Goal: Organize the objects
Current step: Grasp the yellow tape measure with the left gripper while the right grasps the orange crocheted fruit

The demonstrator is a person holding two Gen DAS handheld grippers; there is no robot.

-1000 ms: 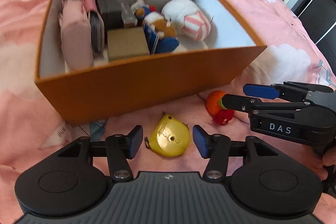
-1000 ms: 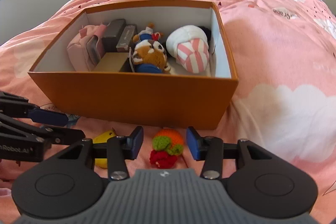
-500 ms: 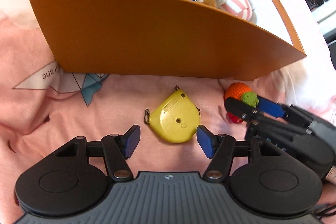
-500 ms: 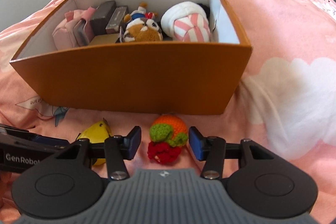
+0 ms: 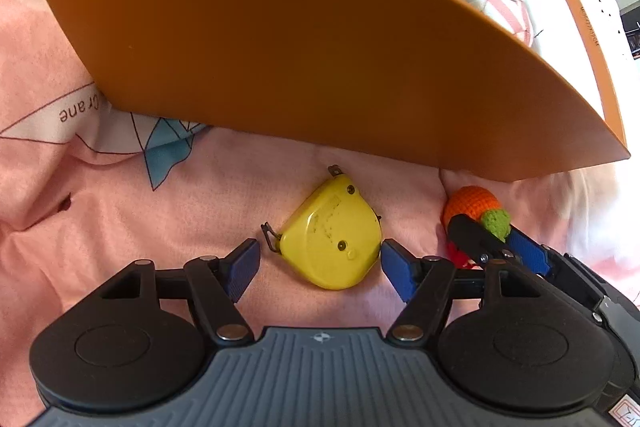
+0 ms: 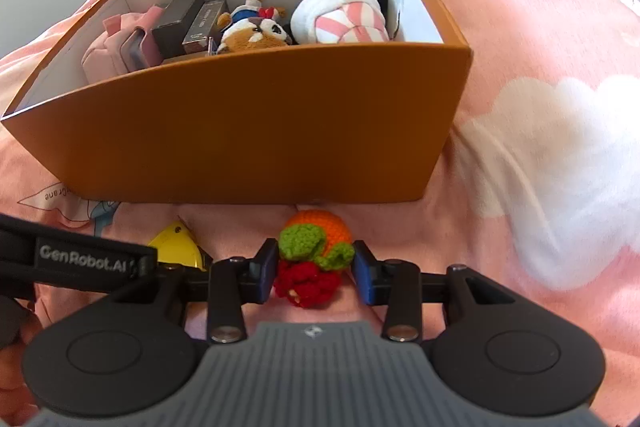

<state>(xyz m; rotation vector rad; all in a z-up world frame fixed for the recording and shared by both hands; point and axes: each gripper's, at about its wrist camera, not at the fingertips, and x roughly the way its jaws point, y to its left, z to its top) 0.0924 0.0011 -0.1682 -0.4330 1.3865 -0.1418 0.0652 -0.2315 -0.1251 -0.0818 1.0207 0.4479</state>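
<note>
The left tongs [image 5: 320, 263] have just been opening, wide around the yellow tape measure [image 5: 332, 239] on the bed. The right tongs [image 6: 316, 271] have been closing around the knitted toy [image 6: 314, 251], barely touching. Beyond sits the orange box [image 6: 248, 131].

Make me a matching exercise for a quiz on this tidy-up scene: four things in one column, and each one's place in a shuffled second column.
Things:
1. yellow tape measure
2. crocheted orange toy
3. pink-striped plush
4. orange box

Places:
A. inside the box, at its right end
B. between the left gripper's open pads
C. standing on the pink bedspread, behind both loose items
D. between the right gripper's pads

Pairs: 1-B, 2-D, 3-A, 4-C
</note>
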